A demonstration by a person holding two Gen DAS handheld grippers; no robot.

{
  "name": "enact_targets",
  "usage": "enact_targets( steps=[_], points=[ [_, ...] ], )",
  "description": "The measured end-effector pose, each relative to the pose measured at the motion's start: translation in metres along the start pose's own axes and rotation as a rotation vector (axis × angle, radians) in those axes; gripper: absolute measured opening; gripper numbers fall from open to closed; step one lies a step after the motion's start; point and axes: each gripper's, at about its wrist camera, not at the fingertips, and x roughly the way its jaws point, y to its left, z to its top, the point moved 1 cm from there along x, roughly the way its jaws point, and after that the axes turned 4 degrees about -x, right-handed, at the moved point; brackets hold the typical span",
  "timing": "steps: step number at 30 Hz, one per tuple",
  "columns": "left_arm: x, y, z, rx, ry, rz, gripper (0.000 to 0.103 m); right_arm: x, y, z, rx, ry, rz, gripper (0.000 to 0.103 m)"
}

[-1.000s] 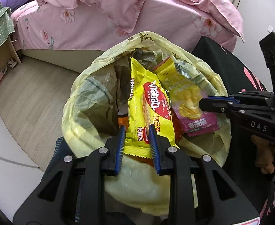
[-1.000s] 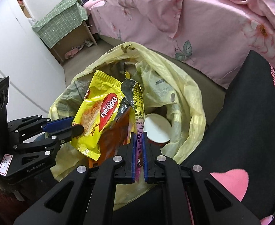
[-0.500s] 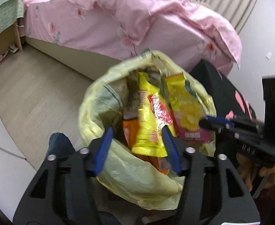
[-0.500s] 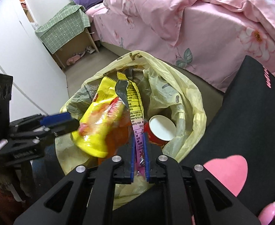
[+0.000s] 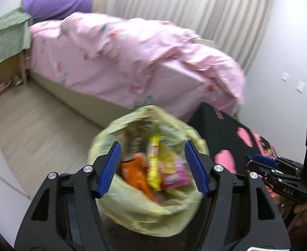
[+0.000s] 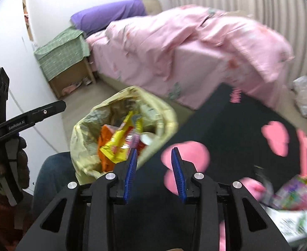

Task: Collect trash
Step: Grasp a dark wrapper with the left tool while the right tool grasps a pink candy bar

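Now both grippers are free: a second ago my left gripper had the yellow wafer pack between its fingers and my right gripper was pinched on the pink-and-yellow chip wrapper; both wrappers now lie inside the yellow bag, and both tools have pulled back and up from its mouth. My left jaws stand wide apart with nothing between them, framing the bag's opening from above. My right jaws are about half open, also empty, and hover over the near edge of the black cloth with pink hearts, just beside the bag's rim. The bag holds an orange wrapper and a paper cup as well, and its top sags open beside the cloth, in front of the bed. I judge this drop finished. More litter shows at the cloth's right edge near me: a purple-green packet with some white paper below it, blurred, so I cannot say exactly what it is. That looks like my next pick, and the right gripper sits nearer to it.
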Motion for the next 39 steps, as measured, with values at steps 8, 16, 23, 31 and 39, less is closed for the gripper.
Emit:
enact_targets(
  steps=[8, 16, 23, 31, 39],
  points=[
    [-0.007, -0.102, -0.029, 0.184, 0.002, -0.234, 0.06, -0.103, -0.048, -0.059, 0.05, -0.097, -0.136, 0.046],
    [0.003, -0.187, -0.075, 0.304, 0.12, -0.405, 0.061, -0.179, -0.098, -0.138, 0.176, -0.069, -0.233, 0.046],
    [0.001, -0.218, -0.1, 0.369, 0.178, -0.492, 0.061, -0.207, -0.112, -0.214, 0.246, 0.06, -0.309, 0.046],
    [0.003, -0.219, -0.114, 0.331, 0.213, -0.521, 0.065, -0.195, -0.097, -0.29, 0.365, 0.144, -0.243, 0.044],
    [0.025, -0.229, -0.126, 0.383, 0.281, -0.518, 0.07, -0.192, -0.1, -0.275, 0.375, 0.068, -0.27, 0.021]
  ],
)
